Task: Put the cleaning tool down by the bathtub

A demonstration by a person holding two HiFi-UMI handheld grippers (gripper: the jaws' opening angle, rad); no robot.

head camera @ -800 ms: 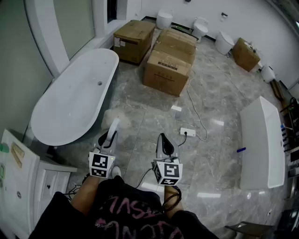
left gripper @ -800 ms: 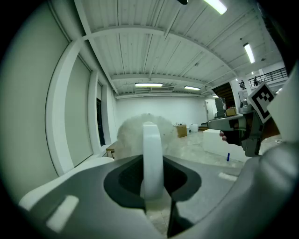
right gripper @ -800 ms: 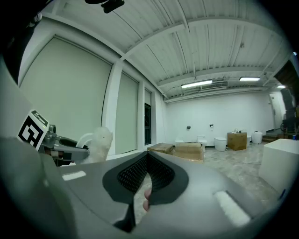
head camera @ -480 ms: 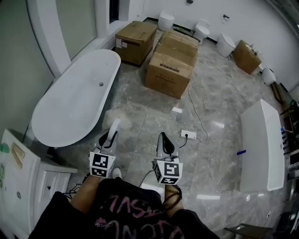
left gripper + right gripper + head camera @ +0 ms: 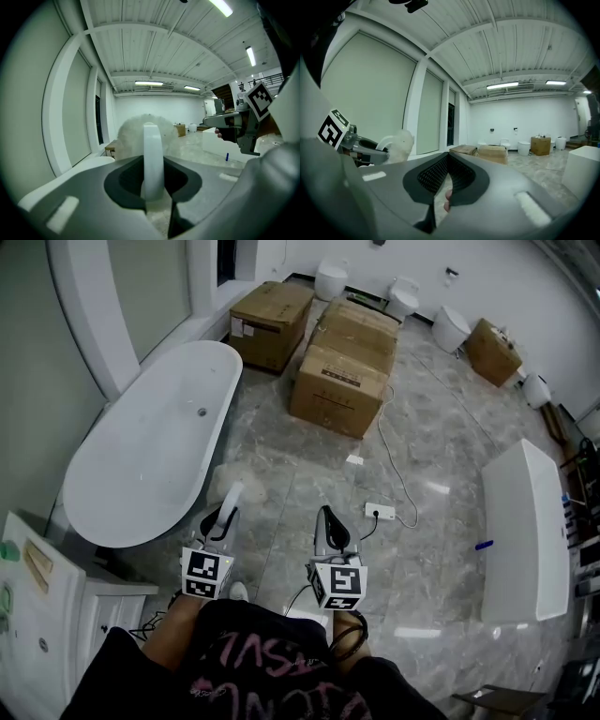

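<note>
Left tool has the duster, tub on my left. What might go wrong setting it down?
The left tool grips the duster by its handle only, so the fluffy head may swing or slip on lowering. The close bathtub rim could get knocked. The power strip on the floor could trip you.

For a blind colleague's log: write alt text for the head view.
The left gripper holds a fluffy white cleaning tool above the marble floor, beside a white bathtub. The right gripper, empty, hangs alongside; cardboard boxes stand beyond.
</note>
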